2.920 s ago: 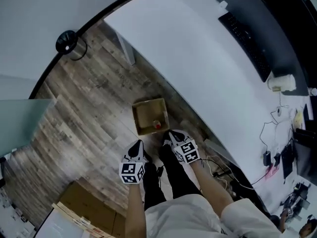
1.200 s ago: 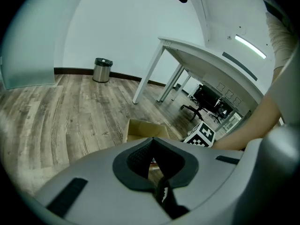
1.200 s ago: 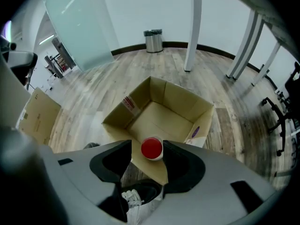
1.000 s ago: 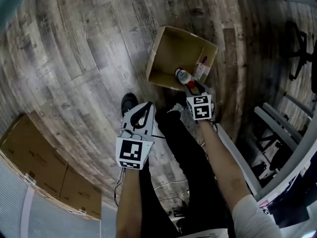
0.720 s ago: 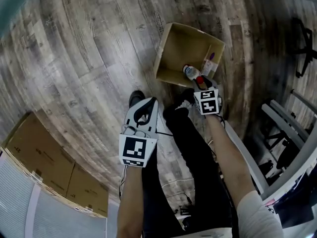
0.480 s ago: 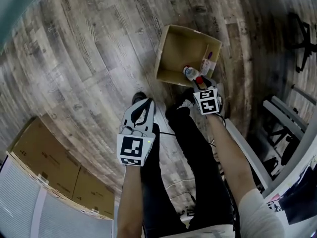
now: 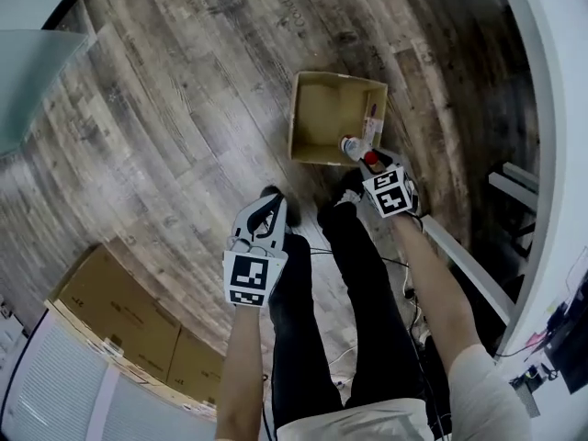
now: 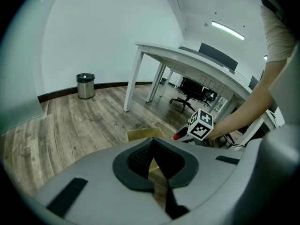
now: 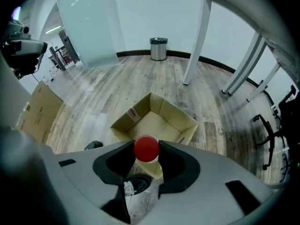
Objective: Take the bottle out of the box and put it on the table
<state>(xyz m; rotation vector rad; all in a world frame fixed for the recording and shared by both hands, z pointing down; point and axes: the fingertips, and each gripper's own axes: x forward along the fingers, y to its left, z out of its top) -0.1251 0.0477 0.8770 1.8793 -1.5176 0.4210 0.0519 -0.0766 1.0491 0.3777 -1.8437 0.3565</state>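
Since half a second ago the right gripper (image 7: 372, 162) has come up with the bottle (image 7: 350, 146), which then lay low against the near wall inside the box (image 7: 317, 155) and now shows across that wall's top edge. Its jaws have just been closing, and the right gripper view shows them pressed on either side of the red cap (image 9: 146, 148), so the bottle is gripped at its top and hangs below the gripper, which points steeply down. From the head view the clear body seems to be partly over the box's near edge, though whether its bottom is fully clear of the cardboard is hard to tell at this size. The box stands open on the wooden floor (image 7: 184, 127), just ahead of the person's feet, and one shoe (image 9: 135, 182) shows below the cap in the right gripper view. The left gripper (image 7: 272, 211) is held well apart from the box, out over the person's left leg (image 7: 299, 320); its own view shows the fingers closed together at the tips with nothing between them. The white table (image 7: 557, 62) runs along the right edge of the head view, well away from the bottle. Flat cardboard cartons (image 7: 119, 315) lie on the floor at lower left.
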